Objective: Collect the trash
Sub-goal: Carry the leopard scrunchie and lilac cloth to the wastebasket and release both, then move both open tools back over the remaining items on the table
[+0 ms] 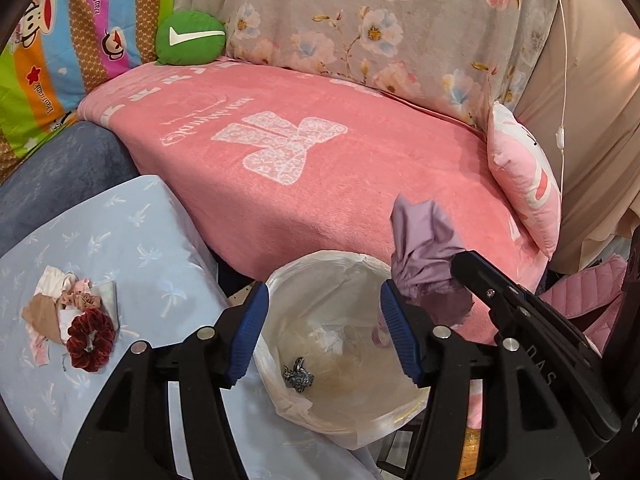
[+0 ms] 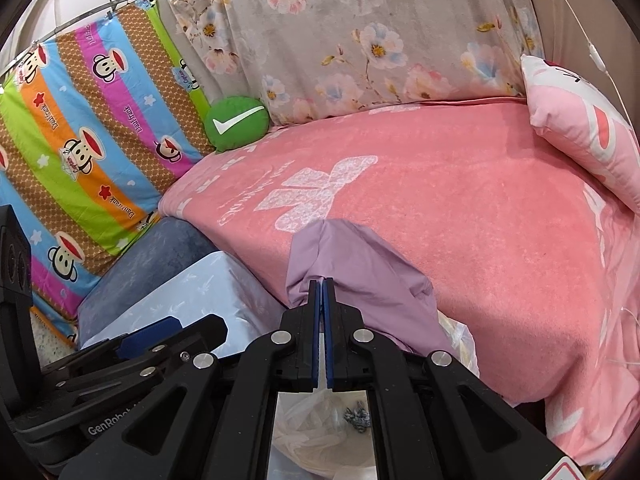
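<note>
A bin lined with a white plastic bag [image 1: 320, 276] stands below my left gripper [image 1: 324, 332], which is open and empty over its mouth. A small grey-black scrap [image 1: 298, 374] lies in the bin, also seen in the right wrist view [image 2: 357, 416]. My right gripper [image 2: 322, 284] is shut on a crumpled purple cloth [image 2: 360, 264]; in the left wrist view this purple cloth [image 1: 424, 248] hangs just right of the bin's rim. A pile of scraps with a dark red scrunchie [image 1: 90, 338] lies on the light blue cushion [image 1: 132, 232] at the left.
A pink blanket [image 1: 320, 168] covers the sofa behind the bin. A green round pillow [image 1: 190, 38] and a pink pillow [image 1: 524, 176] sit on it. A striped monkey-print sheet [image 2: 80, 152] hangs at the left, and a floral cover [image 2: 360, 32] drapes the sofa back.
</note>
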Action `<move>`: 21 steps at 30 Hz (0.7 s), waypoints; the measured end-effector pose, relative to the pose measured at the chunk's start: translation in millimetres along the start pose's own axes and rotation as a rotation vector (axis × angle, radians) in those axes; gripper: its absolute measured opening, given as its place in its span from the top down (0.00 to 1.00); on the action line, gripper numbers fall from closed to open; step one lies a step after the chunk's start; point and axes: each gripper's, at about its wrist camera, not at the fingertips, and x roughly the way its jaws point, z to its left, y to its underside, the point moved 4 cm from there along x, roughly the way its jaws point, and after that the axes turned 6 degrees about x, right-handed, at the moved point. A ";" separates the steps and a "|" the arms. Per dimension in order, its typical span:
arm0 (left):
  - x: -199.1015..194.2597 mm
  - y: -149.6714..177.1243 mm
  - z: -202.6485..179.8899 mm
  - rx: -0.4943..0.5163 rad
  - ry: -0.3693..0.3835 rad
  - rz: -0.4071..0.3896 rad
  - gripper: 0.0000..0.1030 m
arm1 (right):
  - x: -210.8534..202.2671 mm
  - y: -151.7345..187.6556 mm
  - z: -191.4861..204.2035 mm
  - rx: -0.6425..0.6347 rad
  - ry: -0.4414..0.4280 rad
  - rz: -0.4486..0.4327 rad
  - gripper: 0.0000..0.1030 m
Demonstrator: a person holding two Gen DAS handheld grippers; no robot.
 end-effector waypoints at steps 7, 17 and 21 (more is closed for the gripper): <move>2.3 0.5 5.2 -0.016 -0.013 0.004 0.46 | 0.4 1.2 4.3 -0.002 -0.002 0.001 0.93; 1.1 4.6 15.8 -0.036 -0.024 0.004 0.46 | 4.8 7.9 12.0 -0.016 -0.009 0.021 0.90; 0.4 5.9 21.2 -0.048 -0.030 0.003 0.46 | 7.8 11.9 17.4 -0.029 -0.011 0.031 0.89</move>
